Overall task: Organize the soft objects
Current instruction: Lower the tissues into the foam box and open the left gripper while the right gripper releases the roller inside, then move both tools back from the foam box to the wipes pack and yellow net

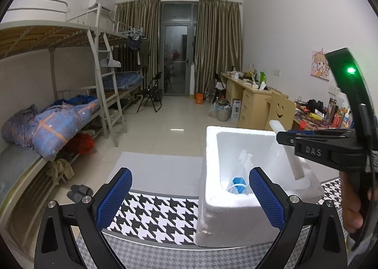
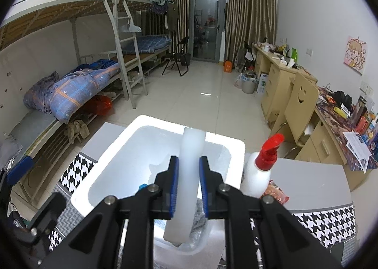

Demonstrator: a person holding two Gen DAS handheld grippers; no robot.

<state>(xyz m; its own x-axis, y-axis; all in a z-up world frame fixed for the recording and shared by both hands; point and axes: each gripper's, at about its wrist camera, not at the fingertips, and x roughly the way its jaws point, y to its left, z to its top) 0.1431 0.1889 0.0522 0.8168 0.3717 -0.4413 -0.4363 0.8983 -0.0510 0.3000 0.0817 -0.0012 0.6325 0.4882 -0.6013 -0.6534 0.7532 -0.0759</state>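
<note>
Overhead, right hand-held gripper [image 2: 188,186] clamps a white foam strip [image 2: 186,174] above the foam box [image 2: 113,165]; left hand-held gripper [image 1: 190,195] gapes empty.

Dim indoor ceiling light, foam box [image 2: 122,151] overexposed with glare, strong fisheye bending, dark vignetted corners

A dormitory room: metal bunk beds [image 2: 99,40] with bedding, wooden desks [image 2: 281,73] along the wall, curtained balcony door [image 2: 205,21].

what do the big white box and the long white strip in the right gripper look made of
Big white box: looks like expanded polystyrene foam, matte with thick walls and a grainy, pebbled surface. Long white strip clamped in the right gripper: probably soft foam, matte and slightly translucent; uncertain.
</note>
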